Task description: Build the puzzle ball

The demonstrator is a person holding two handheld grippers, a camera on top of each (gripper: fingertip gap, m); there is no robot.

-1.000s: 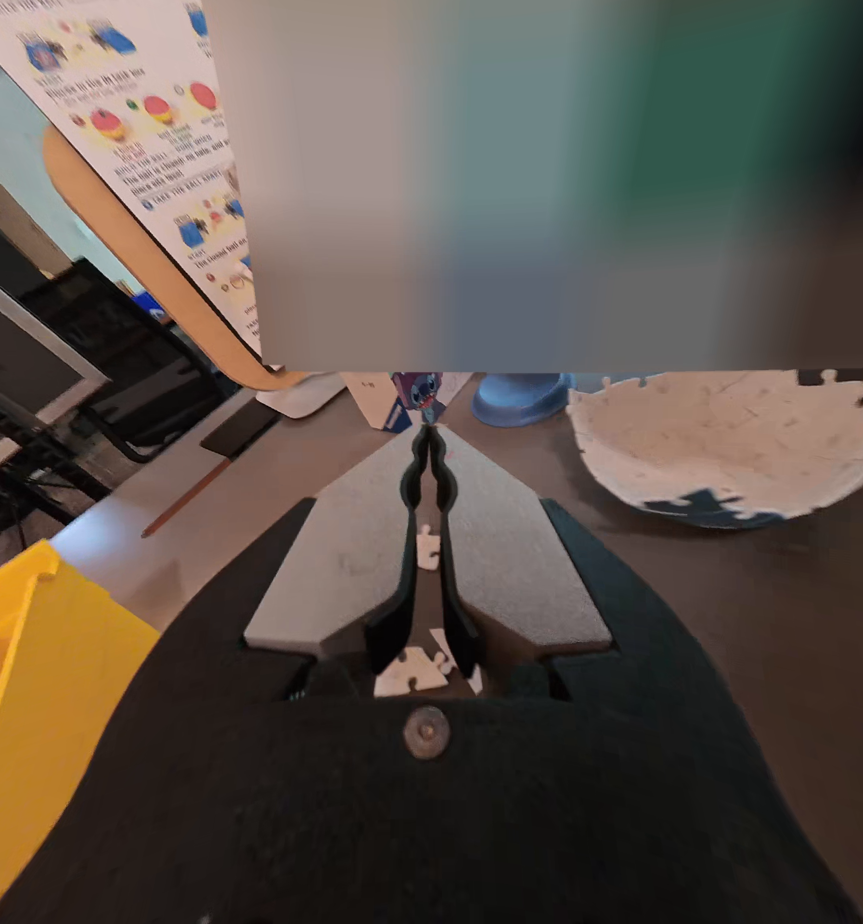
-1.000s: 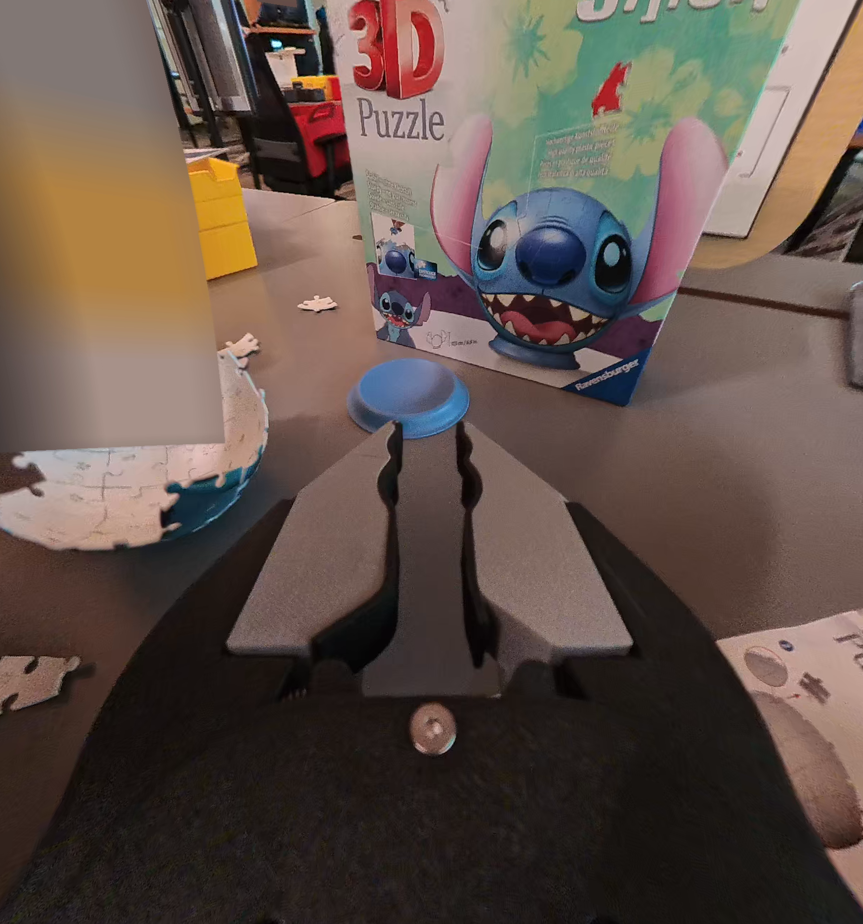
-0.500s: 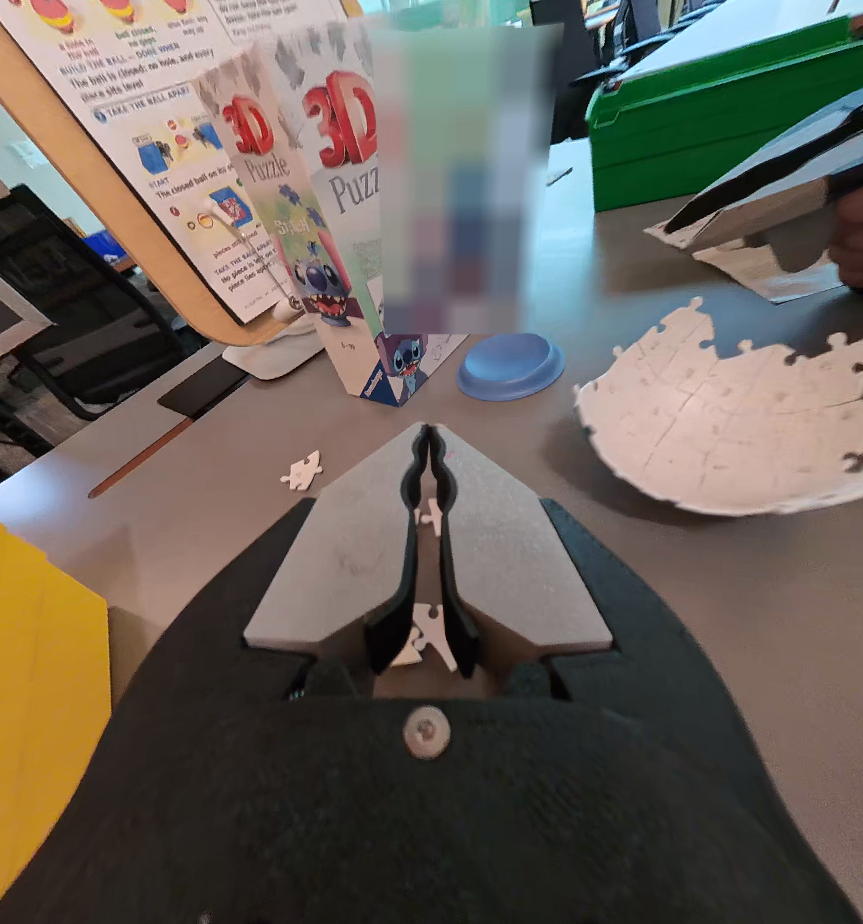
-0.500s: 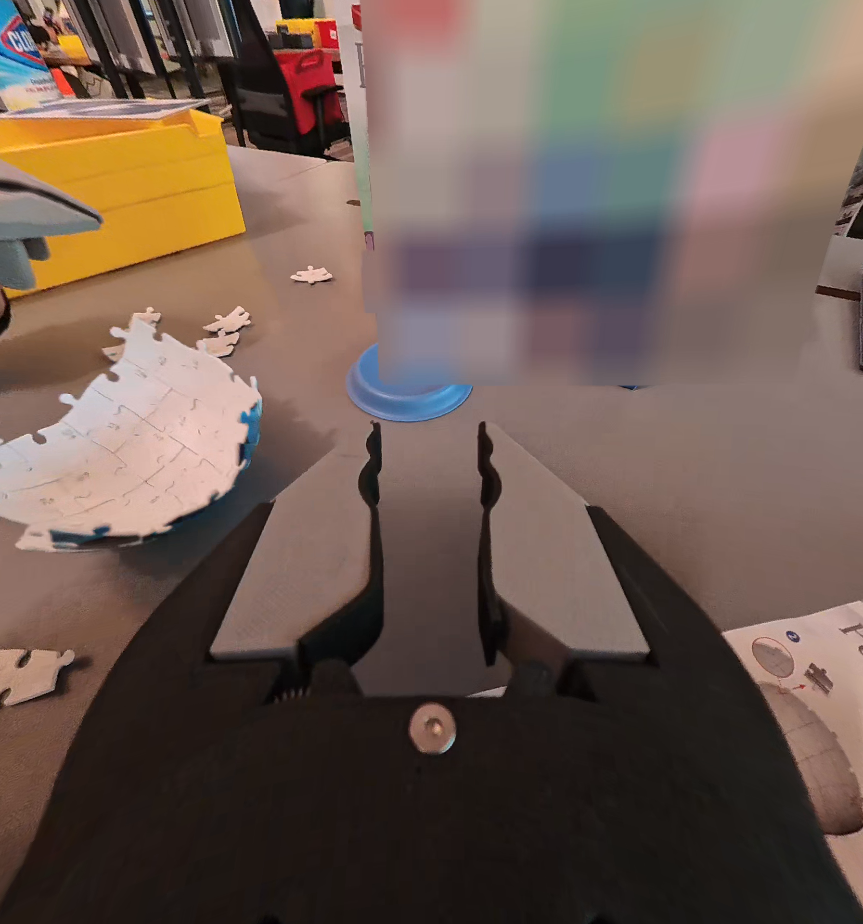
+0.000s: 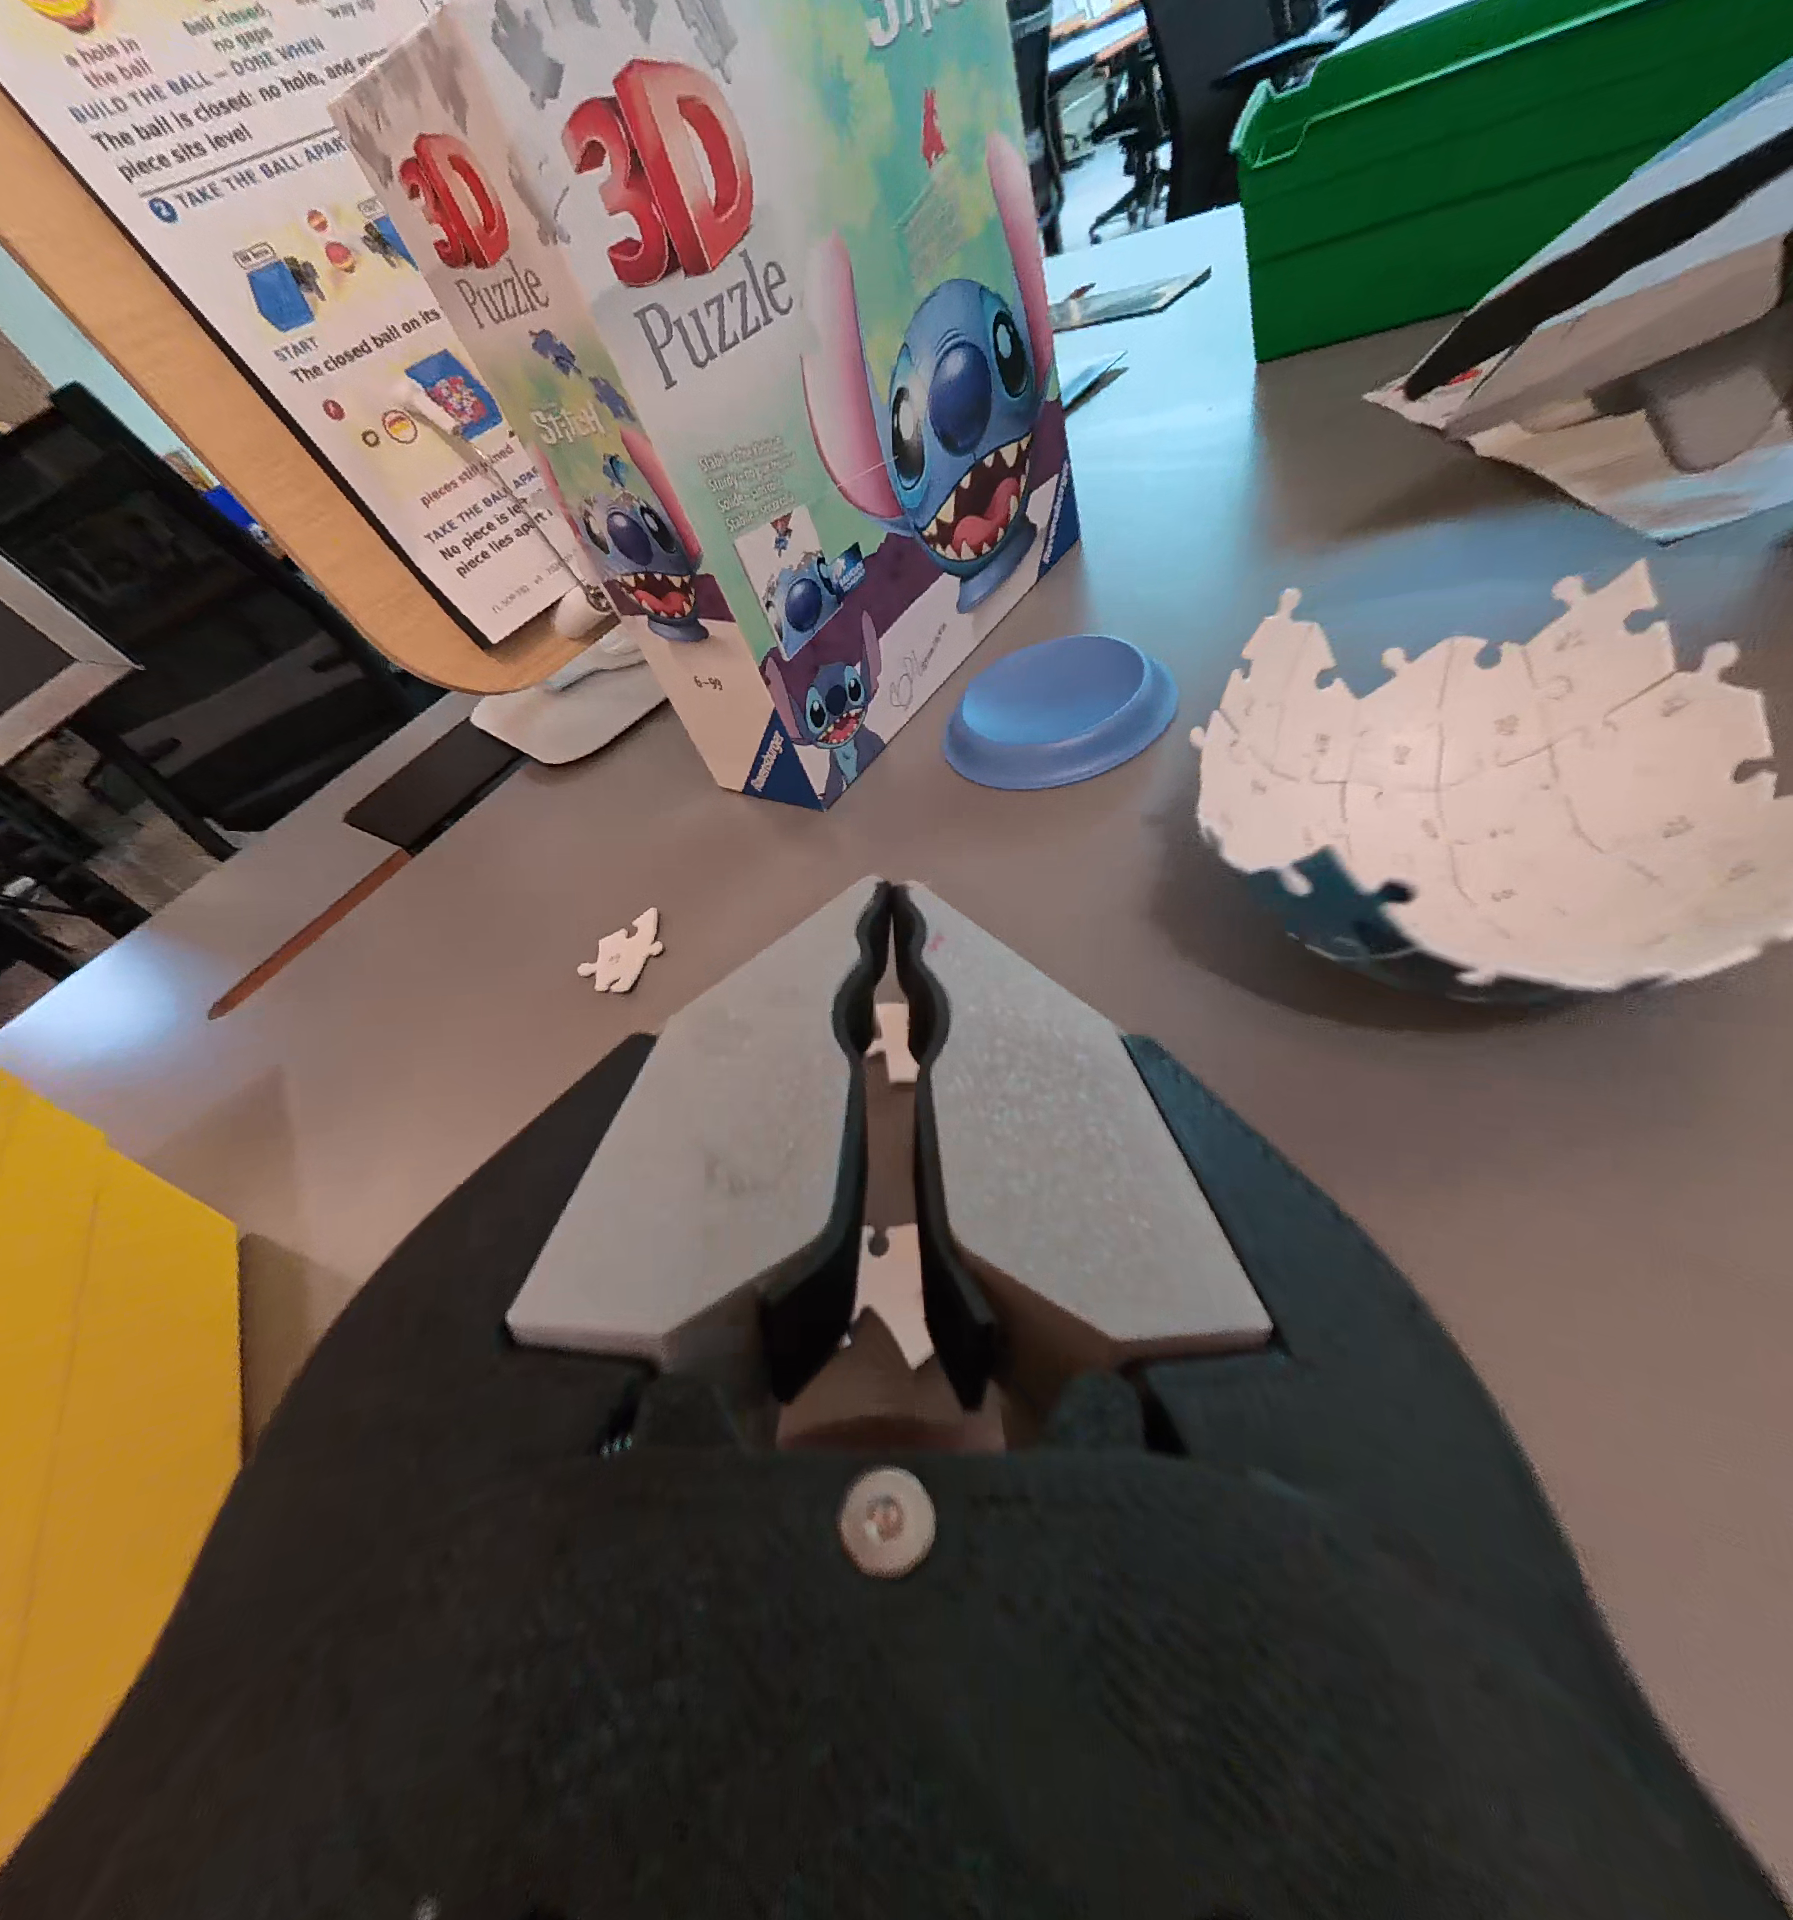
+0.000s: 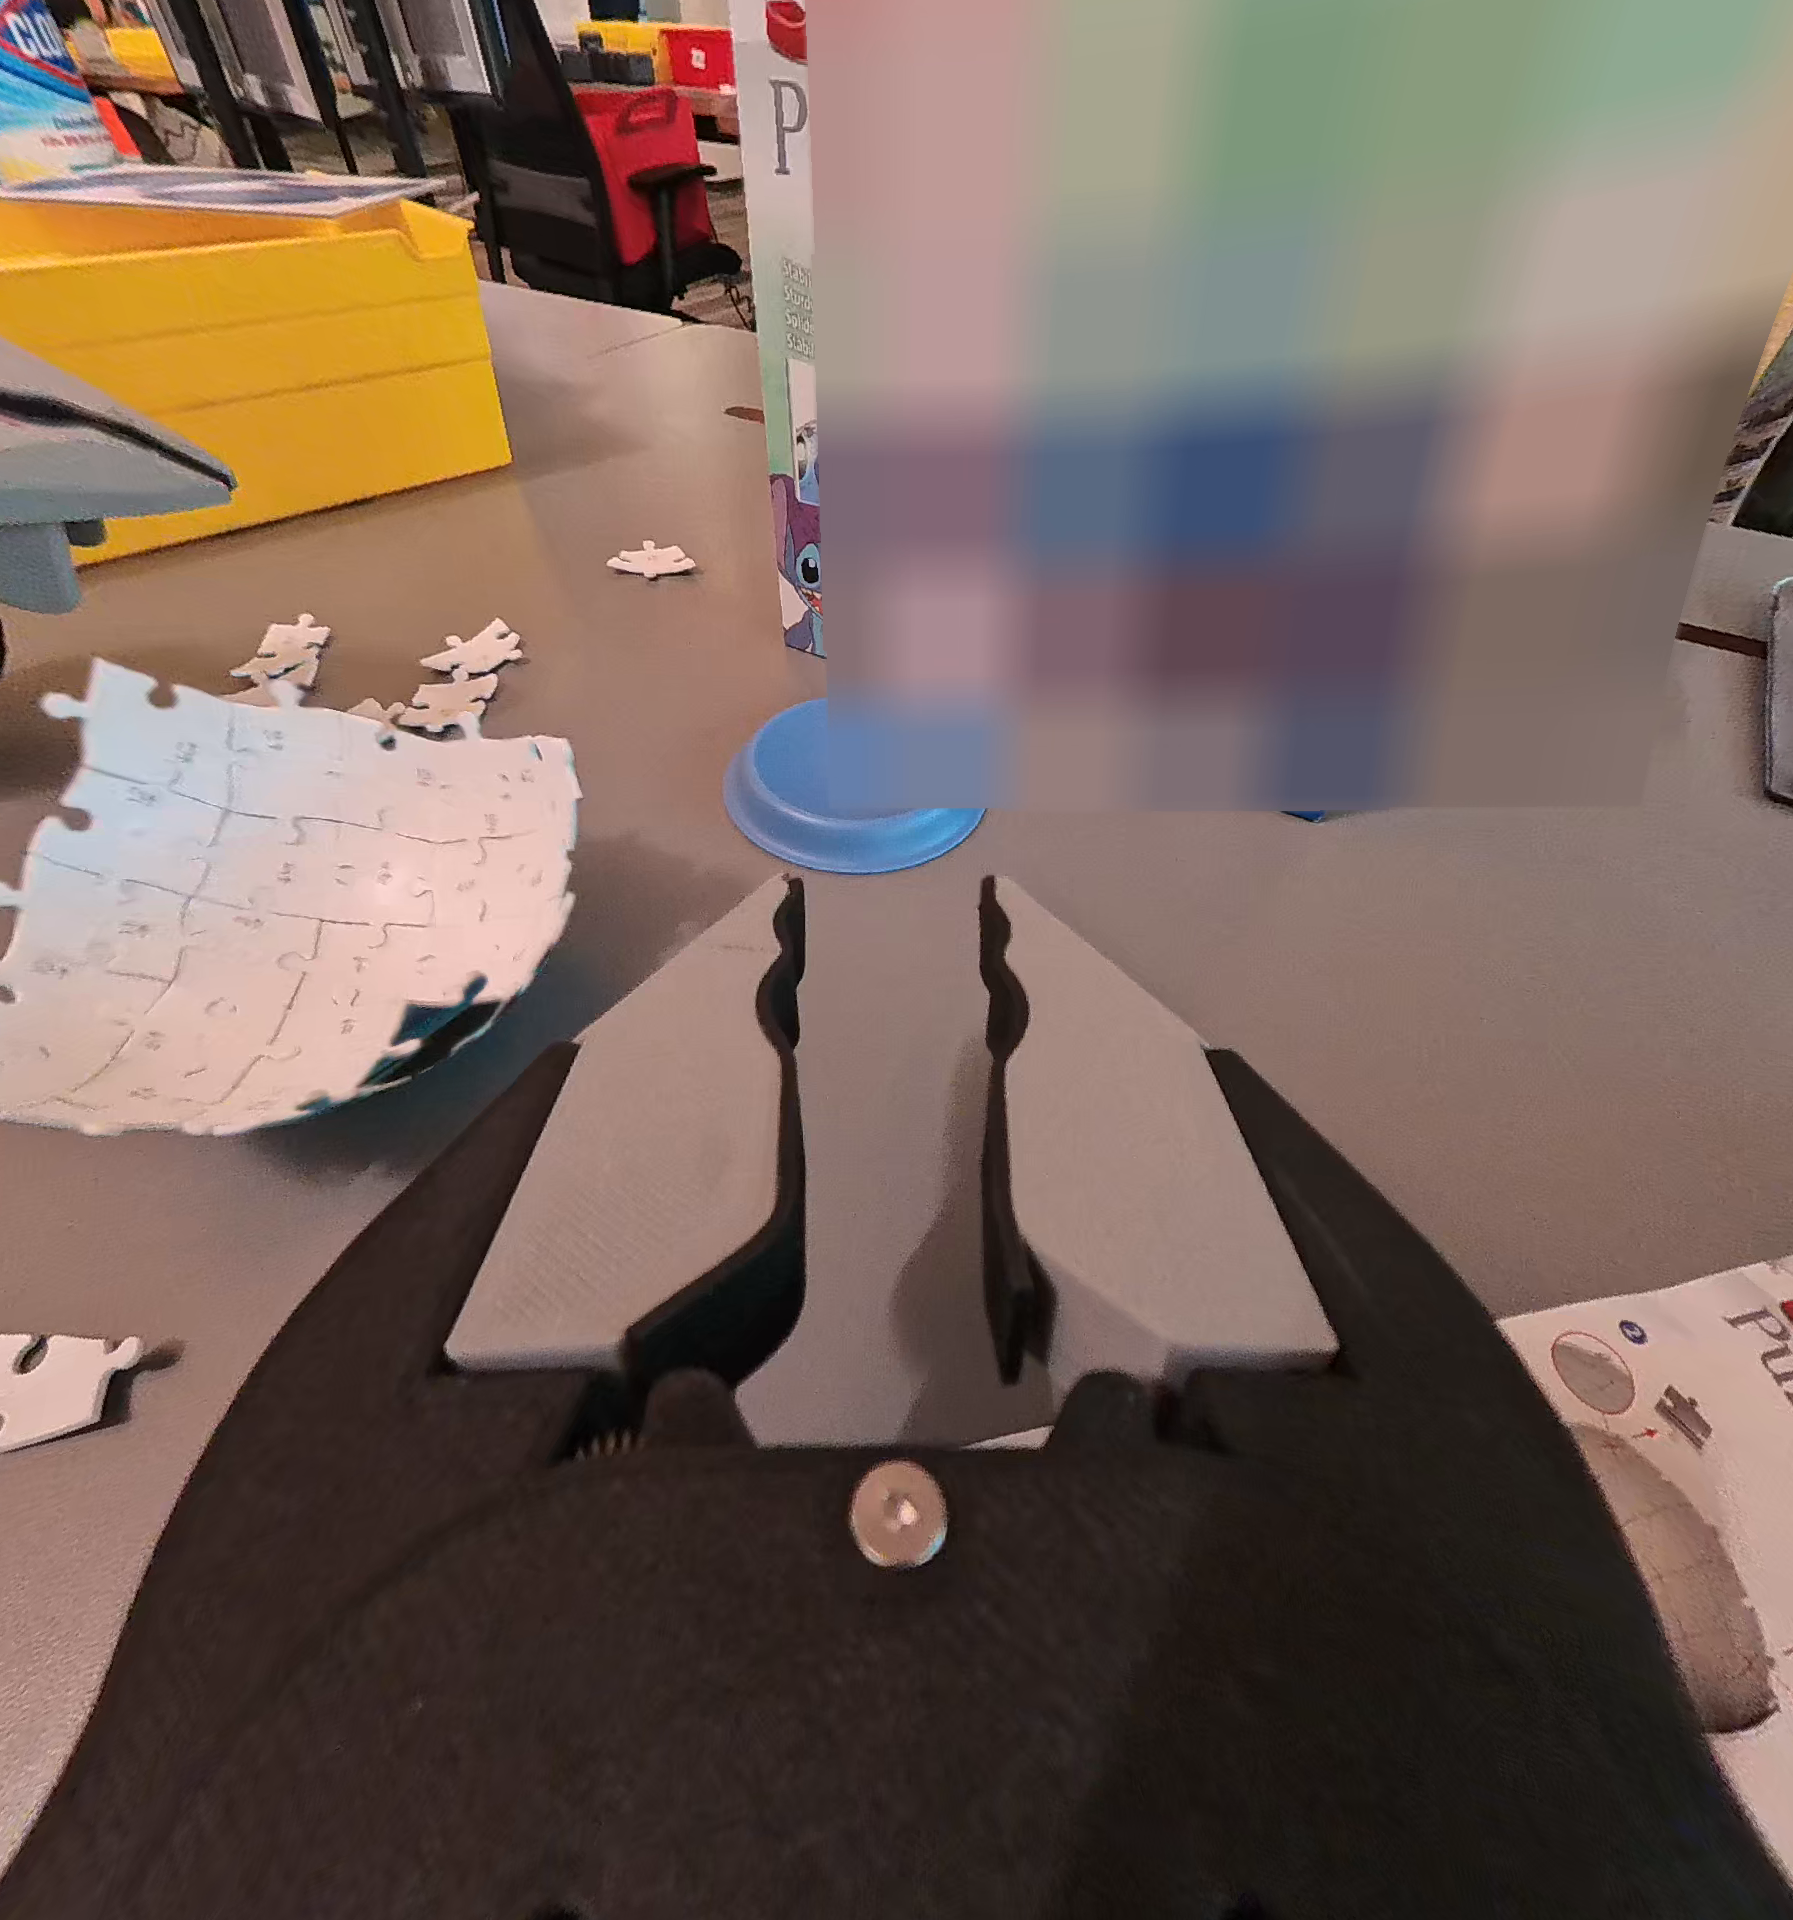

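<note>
Two hand-held grippers are working over a grey surface (image 5: 1391, 1299). The left hand-held gripper (image 5: 892, 906) is squeezing its grey fingers tight together, so the tips are touching. Small white bits are peeking through the thin slit between the fingers. I cannot tell if they are being pinched or are just lying underneath. The right hand-held gripper (image 6: 887, 904) is keeping its fingers wide apart and is gripping nothing.

The half-built puzzle ball (image 5: 1494, 810), a curved bowl of joined white pieces with a blue outside, is sitting on the surface between the two grippers. It is tipping a little, so its white inside is showing, and tiny printed marks are showing on that side. A round blue plastic stand (image 5: 1058, 717) is sitting near it, just in front of a tall cardboard puzzle box (image 5: 819, 416). The box is showing a blue cartoon creature with big ears, big red letters and a small brand mark at the bottom corner.

One loose white puzzle piece (image 5: 622, 951) is lying ahead of the left gripper. A few more loose white pieces (image 6: 456, 675) are lying just behind the bowl. A pair of joined white pieces (image 6: 19, 1392) is lying left of the right gripper. A printed paper sheet (image 6: 1702, 1507) is lying at its right. A yellow plastic bin (image 5: 61, 1403), a green plastic bin (image 5: 1494, 177) and a printed poster board (image 5: 248, 208) are standing around the edges.
</note>
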